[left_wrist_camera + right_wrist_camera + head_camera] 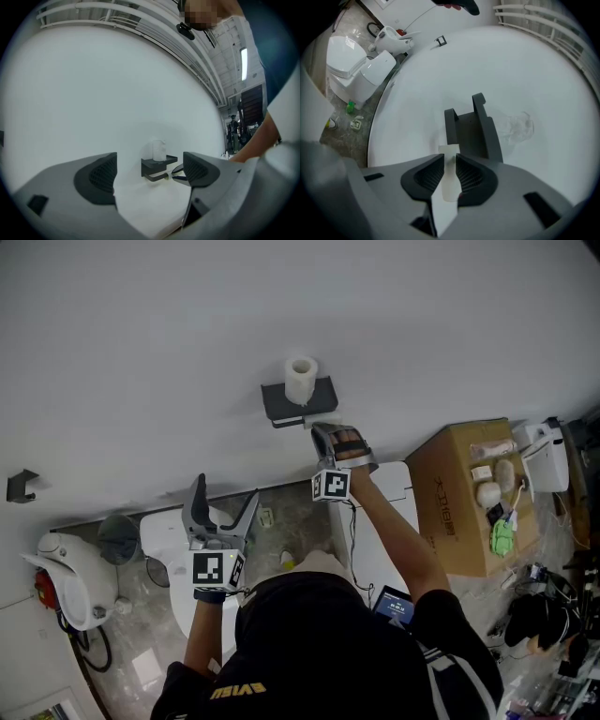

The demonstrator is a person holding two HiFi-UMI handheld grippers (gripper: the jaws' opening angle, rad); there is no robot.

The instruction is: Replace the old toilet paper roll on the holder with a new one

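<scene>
I am clamping my right claw on a pale, narrow piece just in front of the black holder and its bar. It is probably the old roll's flattened core, though I cannot be sure. I am judging that a firm grip and a straight pull along the bar, away from the wall, should clear it without snagging. My left claw is hanging well back, jaws apart and empty. The new roll is standing upright on the holder's top shelf. The cardboard box is showing dark print on its side — too small to read.
</scene>
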